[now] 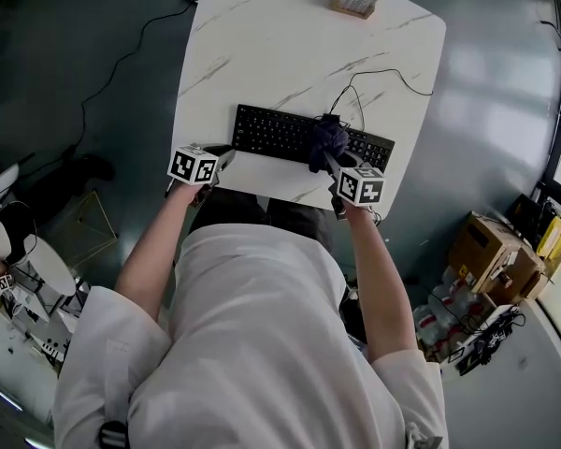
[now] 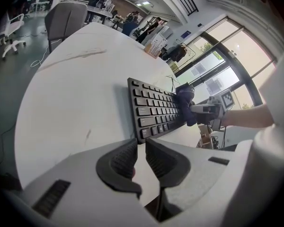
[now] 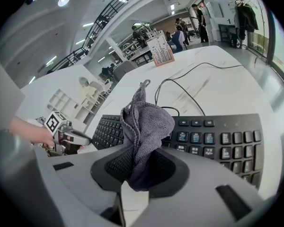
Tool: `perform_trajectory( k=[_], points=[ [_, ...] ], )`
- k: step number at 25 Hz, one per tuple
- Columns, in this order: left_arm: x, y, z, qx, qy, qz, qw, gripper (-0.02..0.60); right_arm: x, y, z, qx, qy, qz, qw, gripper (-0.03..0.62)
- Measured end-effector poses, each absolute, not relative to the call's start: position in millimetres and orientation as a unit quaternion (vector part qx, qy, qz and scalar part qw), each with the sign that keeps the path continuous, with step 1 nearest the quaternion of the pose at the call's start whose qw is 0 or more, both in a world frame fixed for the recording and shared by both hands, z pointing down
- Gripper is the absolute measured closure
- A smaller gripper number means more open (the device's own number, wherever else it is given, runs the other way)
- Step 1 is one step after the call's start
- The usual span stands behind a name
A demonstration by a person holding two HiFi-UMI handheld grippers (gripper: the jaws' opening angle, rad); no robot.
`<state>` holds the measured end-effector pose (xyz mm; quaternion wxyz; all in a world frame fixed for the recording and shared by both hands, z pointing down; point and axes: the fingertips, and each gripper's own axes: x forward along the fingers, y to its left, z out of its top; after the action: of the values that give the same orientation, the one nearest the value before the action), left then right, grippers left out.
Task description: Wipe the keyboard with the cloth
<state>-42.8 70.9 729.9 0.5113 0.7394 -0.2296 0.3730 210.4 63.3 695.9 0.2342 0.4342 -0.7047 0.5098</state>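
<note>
A black keyboard (image 1: 276,134) (image 2: 154,110) (image 3: 217,138) lies near the front edge of the white marble table (image 1: 262,45). My right gripper (image 1: 332,162) (image 3: 142,167) is shut on a dark grey-purple cloth (image 1: 327,140) (image 3: 144,124). The bunched cloth rests on the keys right of the keyboard's middle. My left gripper (image 1: 226,154) (image 2: 141,157) sits at the keyboard's left end, close to its near corner. A narrow gap shows between its pads and nothing is in it. The left gripper view also shows the cloth (image 2: 185,105) with the right gripper (image 2: 206,110).
The keyboard's black cable (image 1: 383,73) loops over the table toward its right edge. A small card stand (image 1: 356,0) is at the far edge. Cardboard boxes (image 1: 486,246) and clutter stand on the floor at the right; a cable (image 1: 112,68) trails on the floor at the left.
</note>
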Motion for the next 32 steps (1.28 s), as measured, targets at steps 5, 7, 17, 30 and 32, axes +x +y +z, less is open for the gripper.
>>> perform_trajectory(
  k=[5, 7, 17, 30, 32],
  points=[
    [-43, 70, 730, 0.736, -0.236, 0.376, 0.511, 0.523, 230, 67, 696, 0.44, -0.7, 0.507, 0.244, 0.497],
    [-41, 70, 728, 0.738, -0.236, 0.378, 0.507, 0.523, 239, 70, 696, 0.444, -0.697, 0.507, 0.245, 0.497],
    [-43, 70, 729, 0.736, -0.243, 0.385, 0.501, 0.523, 293, 85, 696, 0.471, -0.679, 0.506, 0.248, 0.496],
    [-43, 67, 731, 0.737, -0.253, 0.391, 0.491, 0.523, 338, 94, 696, 0.47, -0.678, 0.497, 0.268, 0.497],
    [-44, 67, 731, 0.736, -0.254, 0.391, 0.49, 0.523, 344, 95, 697, 0.47, -0.677, 0.497, 0.272, 0.497]
  ],
)
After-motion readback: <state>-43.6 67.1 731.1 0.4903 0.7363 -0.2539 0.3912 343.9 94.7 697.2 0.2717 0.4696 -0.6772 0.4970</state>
